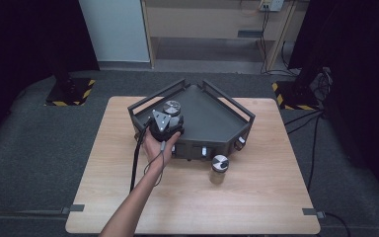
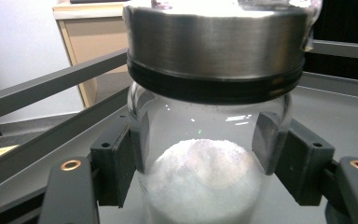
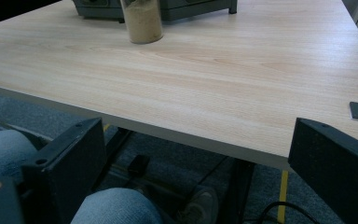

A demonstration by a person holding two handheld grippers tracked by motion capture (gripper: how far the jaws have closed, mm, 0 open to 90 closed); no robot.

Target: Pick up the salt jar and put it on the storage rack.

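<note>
Pale wood worktop on dark grey carpet floor. Beyond left claw: light wooden shelf unit against far wall, white panel to its left. Black stand bases with yellow-black hazard stripes at both far corners. Cables trail across floor on right. Surroundings dark.

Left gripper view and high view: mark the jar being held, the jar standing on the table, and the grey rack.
held jar [image 2: 214, 46], left gripper view, on its metal lid
standing jar [image 1: 219, 170], high view, on its glass side
grey rack [image 1: 212, 123], high view, on its bare floor
</note>
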